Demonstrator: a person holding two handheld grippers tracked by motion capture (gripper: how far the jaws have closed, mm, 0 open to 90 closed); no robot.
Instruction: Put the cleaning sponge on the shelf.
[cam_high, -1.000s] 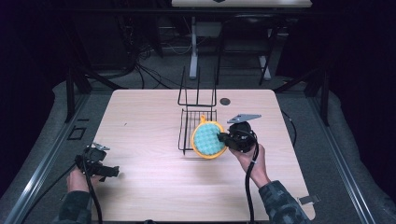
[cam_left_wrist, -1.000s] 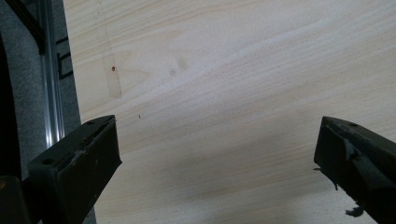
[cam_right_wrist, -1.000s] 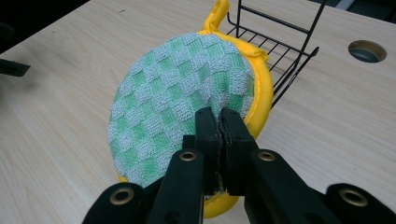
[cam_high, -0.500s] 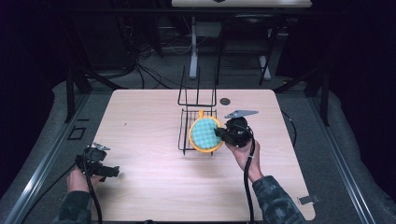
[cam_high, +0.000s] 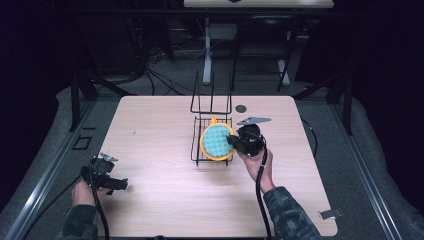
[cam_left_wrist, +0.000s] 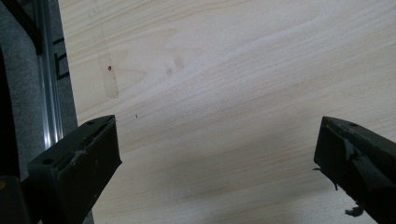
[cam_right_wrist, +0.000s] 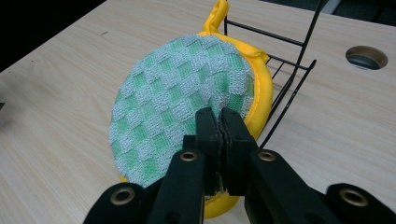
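Note:
A round potholder (cam_high: 215, 141) (cam_right_wrist: 177, 102) with a green checked face, a yellow rim and a yellow loop is tilted up over the low base of a black wire rack (cam_high: 196, 147) (cam_right_wrist: 289, 88) at the table's middle. My right gripper (cam_high: 231, 141) (cam_right_wrist: 219, 114) is shut on the potholder's near edge, pinching the rim from the right side. I cannot tell whether the potholder touches the rack. My left gripper (cam_high: 120, 184) (cam_left_wrist: 217, 130) hovers low over bare wood near the table's front left, open with nothing between its jaws.
The rack's tall upright wires (cam_high: 211, 95) rise at its far end. A round cable hole (cam_high: 241, 108) (cam_right_wrist: 366, 57) lies in the tabletop just behind the right gripper. The table's left edge and a metal rail (cam_left_wrist: 49, 93) run close to the left gripper.
The right gripper has carried the potholder a little away from the person and to the left, further over the rack. The left gripper has stayed put.

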